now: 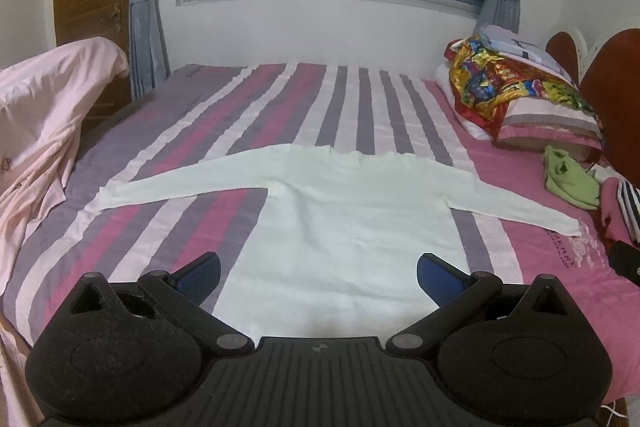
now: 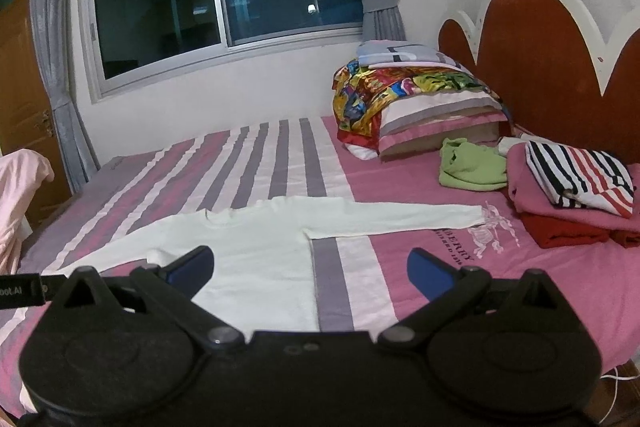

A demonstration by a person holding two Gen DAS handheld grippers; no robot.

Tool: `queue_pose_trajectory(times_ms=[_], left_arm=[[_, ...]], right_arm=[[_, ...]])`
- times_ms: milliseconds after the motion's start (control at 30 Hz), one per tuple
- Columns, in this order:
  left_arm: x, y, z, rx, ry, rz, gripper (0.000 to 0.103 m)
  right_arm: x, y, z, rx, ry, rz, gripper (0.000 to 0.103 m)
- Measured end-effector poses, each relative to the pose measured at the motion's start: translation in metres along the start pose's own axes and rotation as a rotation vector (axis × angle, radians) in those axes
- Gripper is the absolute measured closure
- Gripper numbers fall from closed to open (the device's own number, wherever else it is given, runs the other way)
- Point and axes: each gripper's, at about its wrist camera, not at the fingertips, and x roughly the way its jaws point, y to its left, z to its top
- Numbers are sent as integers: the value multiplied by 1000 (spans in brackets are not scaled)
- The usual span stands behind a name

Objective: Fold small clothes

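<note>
White sweater point(image 1: 344, 211) hem hidden behind left gripper point(image 1: 319, 277).

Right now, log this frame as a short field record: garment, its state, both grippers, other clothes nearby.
garment: white long-sleeved top
state: spread flat on the striped bed cover, both sleeves out, not yet folded
left gripper: open, above the top's lower part, holding nothing
right gripper: open, holding nothing
other clothes: green garment and a stack with a striped piece on top, near the headboard
</note>
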Motion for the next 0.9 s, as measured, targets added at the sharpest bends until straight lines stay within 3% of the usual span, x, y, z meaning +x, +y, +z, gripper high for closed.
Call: queue_pose_trajectory(times_ms=[900], left_arm=[[22, -3, -5, -8, 44, -4, 0]], right_arm=[[14, -7, -8, 11, 30, -32, 0]])
